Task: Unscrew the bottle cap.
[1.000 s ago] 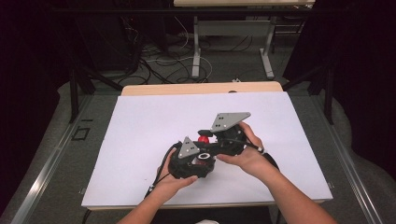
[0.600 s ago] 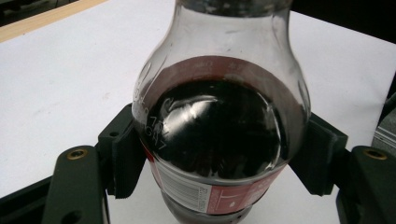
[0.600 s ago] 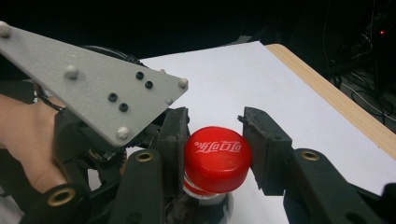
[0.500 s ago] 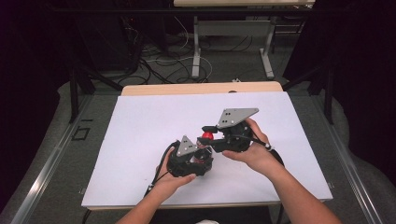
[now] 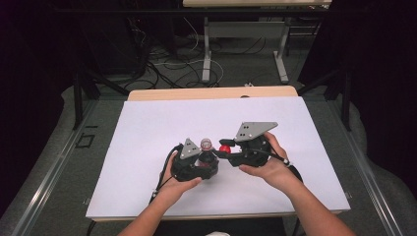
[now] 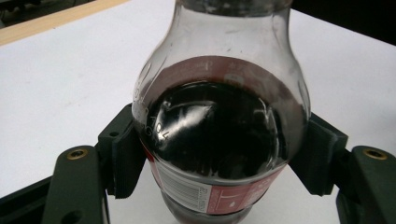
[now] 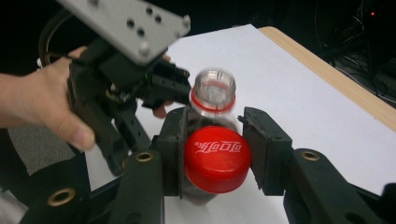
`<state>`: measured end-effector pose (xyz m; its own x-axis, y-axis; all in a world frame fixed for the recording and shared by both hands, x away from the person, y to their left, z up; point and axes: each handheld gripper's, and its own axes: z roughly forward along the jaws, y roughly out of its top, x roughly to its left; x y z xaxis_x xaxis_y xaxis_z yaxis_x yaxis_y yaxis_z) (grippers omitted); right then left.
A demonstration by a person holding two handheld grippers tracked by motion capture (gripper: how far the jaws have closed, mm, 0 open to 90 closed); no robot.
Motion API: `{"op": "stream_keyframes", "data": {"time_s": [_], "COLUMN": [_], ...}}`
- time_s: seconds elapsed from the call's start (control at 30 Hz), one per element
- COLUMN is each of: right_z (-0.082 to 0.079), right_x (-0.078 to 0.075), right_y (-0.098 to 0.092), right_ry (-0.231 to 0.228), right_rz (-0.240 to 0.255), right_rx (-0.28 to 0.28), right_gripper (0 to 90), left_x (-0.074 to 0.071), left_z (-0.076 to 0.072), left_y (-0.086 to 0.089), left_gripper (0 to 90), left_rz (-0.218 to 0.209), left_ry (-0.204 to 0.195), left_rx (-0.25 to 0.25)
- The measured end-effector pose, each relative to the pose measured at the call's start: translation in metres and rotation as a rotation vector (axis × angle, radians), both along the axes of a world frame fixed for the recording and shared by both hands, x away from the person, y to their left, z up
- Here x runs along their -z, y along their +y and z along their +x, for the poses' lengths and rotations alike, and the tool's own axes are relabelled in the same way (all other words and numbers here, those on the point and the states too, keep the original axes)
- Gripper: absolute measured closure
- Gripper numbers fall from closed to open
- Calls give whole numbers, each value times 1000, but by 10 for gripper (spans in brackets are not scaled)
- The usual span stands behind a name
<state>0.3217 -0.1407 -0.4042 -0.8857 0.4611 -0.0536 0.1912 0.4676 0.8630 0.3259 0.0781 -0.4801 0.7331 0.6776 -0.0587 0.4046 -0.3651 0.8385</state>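
At mid-bench (image 5: 147,147), left tongs (image 6: 219,154) clamped clear plastic bottle of dark cola (image 6: 219,130) upright by its belly, to brace it; right tongs (image 7: 215,156) gripped red screw cap (image 7: 215,158), off open neck (image 7: 214,88), prob. unscrewed.

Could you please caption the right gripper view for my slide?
Right gripper holds the red cap off the open cola bottle.

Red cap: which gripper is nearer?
Right. The right gripper is shut on the cap, off the bottle; the left gripper clamps the bottle's body below.
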Motion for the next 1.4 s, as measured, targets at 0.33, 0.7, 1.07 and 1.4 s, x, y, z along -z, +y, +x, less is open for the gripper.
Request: {"op": "stream_keyframes", "data": {"time_s": [0.33,0.7,1.07,1.4], "right_z": [0,1,7,6], "right_x": [24,42,56,62], "right_y": [-9,-18,-26,-29], "right_ry": [47,38,52,55], "right_rz": [-2,-11,-8,-3], "right_rx": [46,111,154,164], "right_gripper": [610,610,610,611], "left_x": [-18,-29,-37,-21], "left_z": [16,37,72,101], "left_y": [5,-2,-14,-27], "left_gripper": [299,300,300,299], "left_rz": [-14,-17,-13,-21], "left_ry": [-17,-17,-20,-11], "left_rx": [-16,-31,-49,-93]}}
